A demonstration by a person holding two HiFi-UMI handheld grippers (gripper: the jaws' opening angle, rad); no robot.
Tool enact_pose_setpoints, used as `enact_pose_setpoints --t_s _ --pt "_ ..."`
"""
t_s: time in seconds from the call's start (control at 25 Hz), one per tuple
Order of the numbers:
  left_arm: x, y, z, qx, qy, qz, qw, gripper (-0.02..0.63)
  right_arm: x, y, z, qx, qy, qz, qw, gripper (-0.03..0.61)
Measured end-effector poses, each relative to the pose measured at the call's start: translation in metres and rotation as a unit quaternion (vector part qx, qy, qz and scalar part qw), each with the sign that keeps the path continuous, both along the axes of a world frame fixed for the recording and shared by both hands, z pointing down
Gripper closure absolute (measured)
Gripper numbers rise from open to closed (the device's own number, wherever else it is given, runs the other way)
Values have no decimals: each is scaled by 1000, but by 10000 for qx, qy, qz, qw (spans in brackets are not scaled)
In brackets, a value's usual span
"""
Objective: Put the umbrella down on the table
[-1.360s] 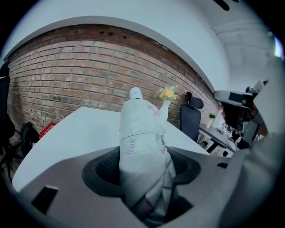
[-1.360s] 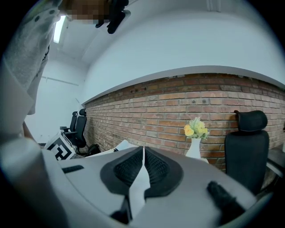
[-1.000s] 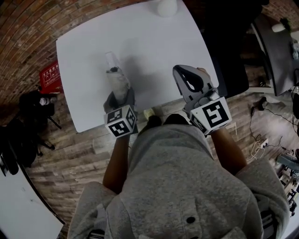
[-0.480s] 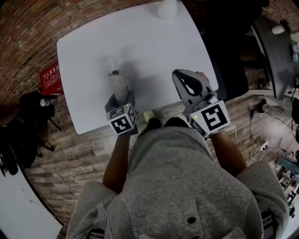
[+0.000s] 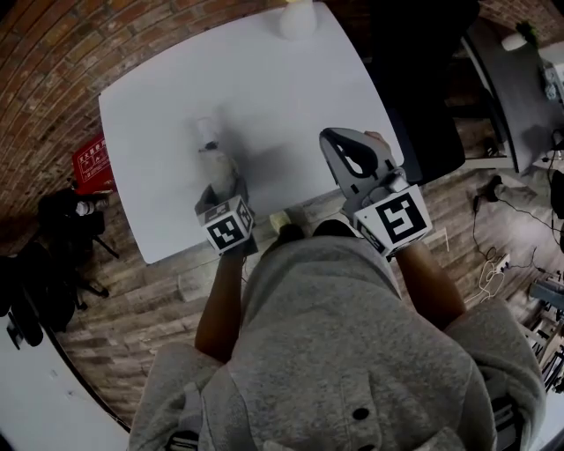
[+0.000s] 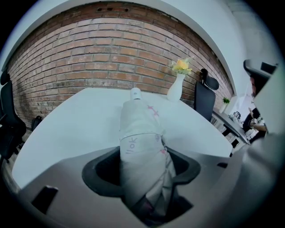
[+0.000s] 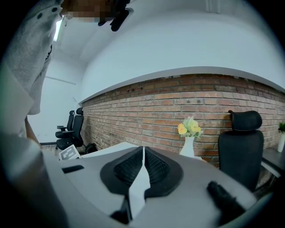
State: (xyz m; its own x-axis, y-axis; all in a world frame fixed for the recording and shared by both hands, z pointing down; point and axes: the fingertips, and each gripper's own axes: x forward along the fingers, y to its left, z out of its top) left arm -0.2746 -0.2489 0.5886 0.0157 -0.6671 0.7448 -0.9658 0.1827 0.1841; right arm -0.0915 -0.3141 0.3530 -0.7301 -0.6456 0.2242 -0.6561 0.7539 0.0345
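Two hand-held grippers, seen from above and along their own jaws. The left gripper [image 5: 215, 192] stood at the 7 o'clock edge of the white counter [image 5: 291, 97], its marker cube toward the person. Its jaws were closed on the folded umbrella [image 5: 214, 164], pinching the pale fabric at the end nearest the person, just below the strap. From the jaws the umbrella ran out toward 12 o'clock over the counter, its rounded white cap at the far end. Pink marks showed on the fabric in the left gripper view. A soft shadow lay on the counter at the umbrella's 3 o'clock side. Whether the far end touched the counter could not be told.

The right gripper [image 5: 339, 145] hung at the counter's 4 o'clock edge, well apart from the umbrella. Its jaws were pressed together, ribbed pads meeting along one thin seam, with nothing between them.

A white vase [image 5: 298, 18] with yellow flowers stood at the counter's 12 o'clock edge, before a brick wall. A black chair [image 5: 423, 88] stood off the counter at 3 o'clock. A red box [image 5: 91, 163] lay on the wooden floor at 9 o'clock, beside the counter's edge. The person's grey sweatshirt filled the 6 o'clock part of the head view, with both forearms reaching out to the grippers.
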Motion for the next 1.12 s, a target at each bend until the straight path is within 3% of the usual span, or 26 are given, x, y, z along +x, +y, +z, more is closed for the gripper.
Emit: enact_pose_setpoints --t_s 0.24,0.72,1.12 --pt "3 -4 0 -76 -106 33 9999 327 18 -4 2 -14 145 172 9997 548" --pt "4 -6 12 -391 -23 -6 9992 316 14 1 4 -63 21 112 9999 548" --pt "6 -6 10 -255 117 66 9996 304 16 6 8 -64 -4 49 10000 548"
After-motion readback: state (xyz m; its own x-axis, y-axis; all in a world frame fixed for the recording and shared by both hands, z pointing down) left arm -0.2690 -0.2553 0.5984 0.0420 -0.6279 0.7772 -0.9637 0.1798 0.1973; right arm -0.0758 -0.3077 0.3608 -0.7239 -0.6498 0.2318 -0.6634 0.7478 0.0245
